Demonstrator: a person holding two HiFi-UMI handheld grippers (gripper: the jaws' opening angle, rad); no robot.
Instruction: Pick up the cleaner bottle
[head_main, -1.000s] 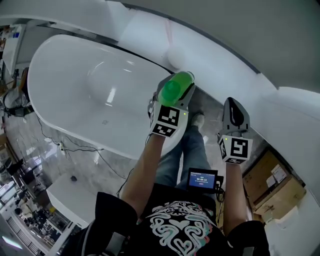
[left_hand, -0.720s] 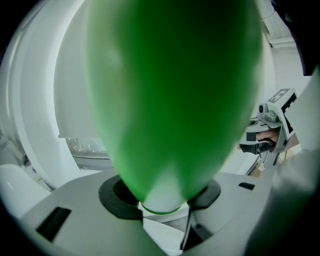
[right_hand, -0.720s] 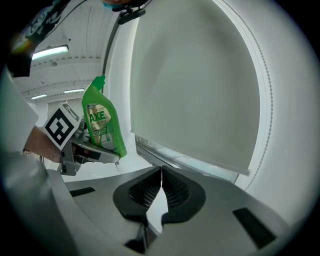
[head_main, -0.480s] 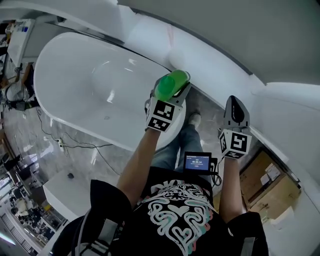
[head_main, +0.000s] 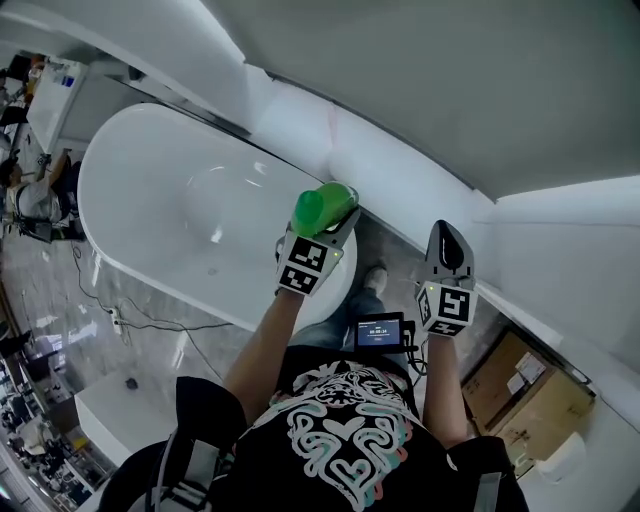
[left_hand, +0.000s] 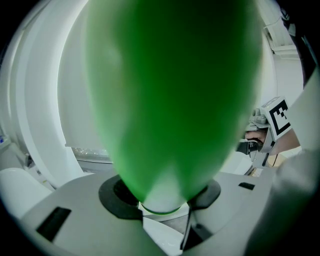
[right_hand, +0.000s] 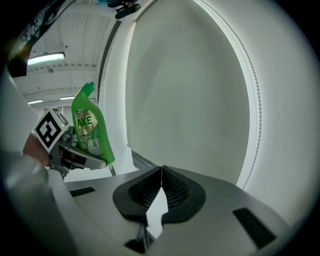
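Head view: my left claw (head_main: 333, 216) is clamped on the green bottle (head_main: 318, 204) near the tub (head_main: 150, 190); my right claw (head_main: 447, 242) is closed, empty.

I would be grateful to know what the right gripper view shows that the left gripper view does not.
Only the right gripper view: the whole cleaner bottle with its label and bent neck, and the right tool's shut, empty jaws. Only the left gripper view: the left tool's jaws closed on the bottle, which fills the frame. Both: the green bottle in the left tool.
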